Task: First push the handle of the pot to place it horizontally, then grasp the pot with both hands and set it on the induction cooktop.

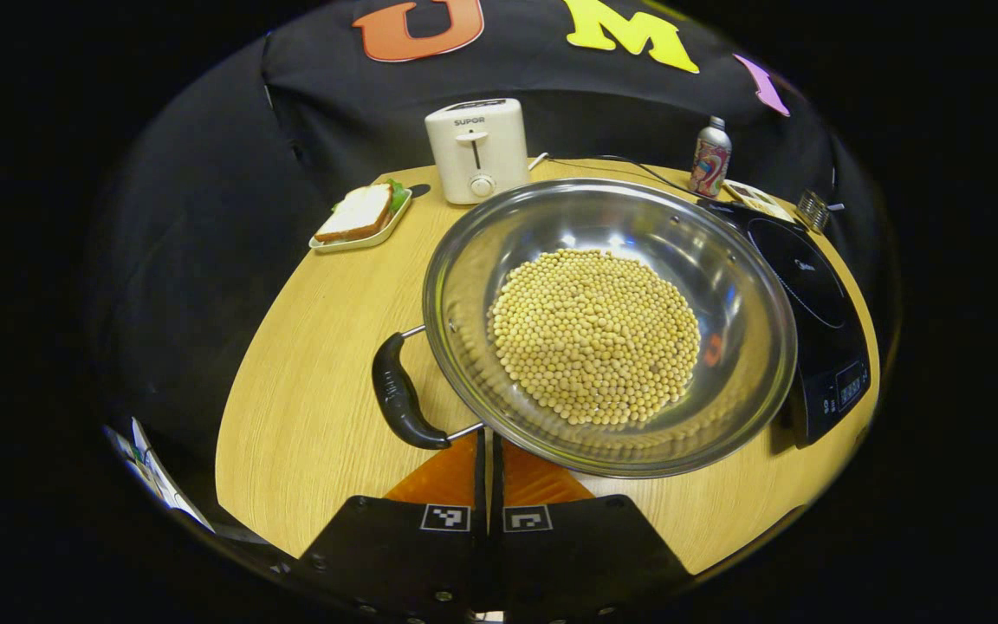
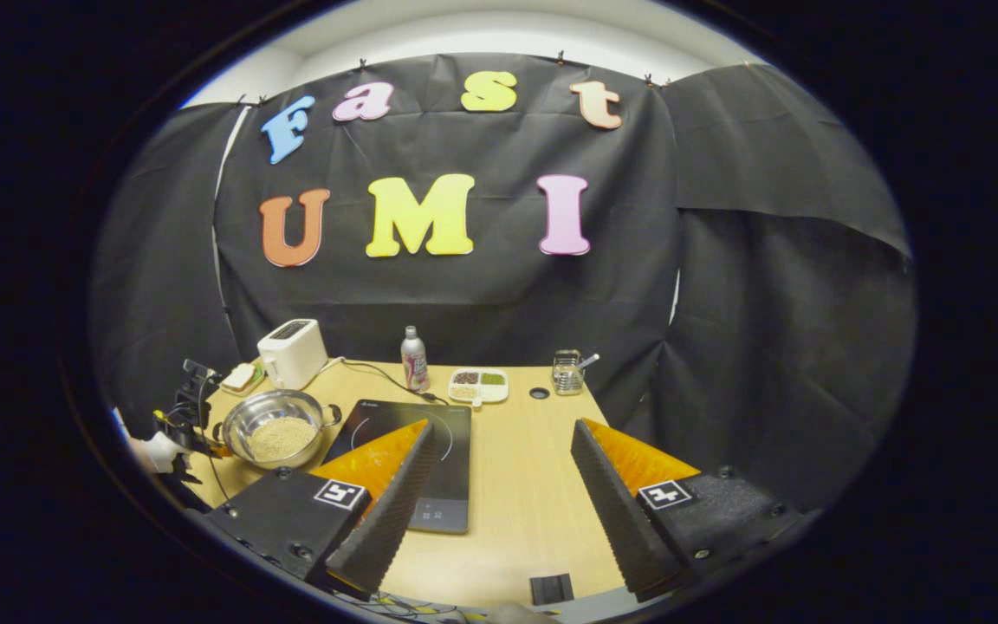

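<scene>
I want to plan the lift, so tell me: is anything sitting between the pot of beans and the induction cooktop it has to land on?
Nothing visible does. The pot sits right beside the induction cooktop, whose glass top is bare. The bottle, toaster and snack tray all stand behind, off that path.

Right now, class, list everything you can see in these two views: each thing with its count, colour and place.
Pot: one, steel, holding yellow beans, left of cooktop.
Pot handle: one, black, near side.
Induction cooktop: one, black, table middle.
Toaster: one, white, table back.
Sandwich tray: one, pale, beside toaster.
Bottle: one, silver-pink, behind cooktop.
Divided dish: one, white, back.
Wire holder: one, clear, back right.
Table: one, wood.
Left gripper: black and orange, fingers together, below pot's rim.
Right gripper: black and orange, open above table.
</scene>
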Demonstrator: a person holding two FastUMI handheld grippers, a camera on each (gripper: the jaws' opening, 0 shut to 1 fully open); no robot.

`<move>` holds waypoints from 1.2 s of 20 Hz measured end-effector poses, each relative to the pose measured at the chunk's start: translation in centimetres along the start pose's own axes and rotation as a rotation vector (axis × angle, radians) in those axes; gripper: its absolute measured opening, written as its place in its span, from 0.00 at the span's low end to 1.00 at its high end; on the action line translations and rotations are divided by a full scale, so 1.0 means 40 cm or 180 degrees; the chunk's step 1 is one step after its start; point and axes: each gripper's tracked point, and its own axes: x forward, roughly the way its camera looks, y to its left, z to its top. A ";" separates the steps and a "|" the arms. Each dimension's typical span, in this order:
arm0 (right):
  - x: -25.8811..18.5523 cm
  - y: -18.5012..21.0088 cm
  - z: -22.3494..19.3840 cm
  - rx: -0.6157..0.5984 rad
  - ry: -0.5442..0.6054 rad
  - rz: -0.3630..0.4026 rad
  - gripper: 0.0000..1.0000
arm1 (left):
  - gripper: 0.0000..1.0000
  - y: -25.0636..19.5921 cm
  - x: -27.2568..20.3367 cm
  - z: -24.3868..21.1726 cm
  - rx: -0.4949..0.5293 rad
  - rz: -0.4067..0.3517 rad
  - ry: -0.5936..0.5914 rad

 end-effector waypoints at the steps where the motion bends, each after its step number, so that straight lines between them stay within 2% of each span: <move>1: -0.002 -0.001 0.007 -0.0018 -0.0011 -0.0005 0.97 | 0.10 0.005 0.005 0.002 -0.0037 0.0012 0.0018; 2: -0.004 -0.002 0.008 -0.0033 -0.0020 -0.0012 0.98 | 0.10 0.009 0.010 0.004 -0.0078 0.0018 0.0018; 3: -0.006 -0.004 0.014 -0.0044 -0.0030 -0.0019 0.97 | 0.00 0.017 0.011 0.007 -0.0098 0.0042 0.0021; 6: -0.010 0.000 0.014 -0.0088 -0.0027 -0.0021 0.97 | 0.00 0.035 0.023 0.019 -0.0139 0.0086 0.0029; 7: -0.011 0.001 0.016 -0.0109 -0.0021 -0.0021 0.98 | 0.10 0.041 0.025 0.021 -0.0150 0.0094 0.0019; 8: -0.011 0.005 0.015 -0.0123 -0.0018 -0.0015 0.97 | 0.00 0.047 0.028 0.025 -0.0155 0.0109 0.0019; 11: -0.013 0.013 0.019 -0.0166 -0.0012 -0.0003 1.00 | 0.00 0.058 0.034 0.034 -0.0187 0.0142 0.0016; 15: -0.010 0.023 0.023 -0.0133 0.0014 0.0004 0.97 | 0.00 0.080 0.049 0.046 -0.0338 0.0162 0.0029; 16: -0.011 0.025 0.026 -0.0111 0.0008 0.0000 0.97 | 0.10 0.083 0.052 0.051 -0.0356 0.0167 0.0028; 17: -0.009 0.029 0.029 -0.0111 0.0002 -0.0003 0.98 | 0.00 0.091 0.056 0.051 -0.0351 0.0178 0.0021; 18: -0.007 0.030 0.027 -0.0126 0.0004 -0.0014 0.98 | 0.10 0.097 0.060 0.055 -0.0341 0.0186 0.0029; 19: -0.008 0.034 0.028 -0.0144 0.0005 -0.0011 0.97 | 0.00 0.103 0.064 0.061 -0.0335 0.0195 0.0022; 20: -0.004 0.036 0.026 -0.0160 0.0011 -0.0019 0.97 | 0.10 0.107 0.069 0.067 -0.0338 0.0199 0.0021; 21: 0.000 0.037 0.026 -0.0169 0.0021 -0.0020 0.98 | 0.10 0.111 0.075 0.070 -0.0346 0.0200 0.0020; 22: 0.002 0.039 0.021 -0.0169 0.0041 -0.0015 0.98 | 0.00 0.116 0.078 0.076 -0.0356 0.0205 0.0017; 24: 0.006 0.047 0.017 -0.0179 0.0071 0.0003 0.99 | 0.00 0.127 0.086 0.088 -0.0380 0.0221 0.0013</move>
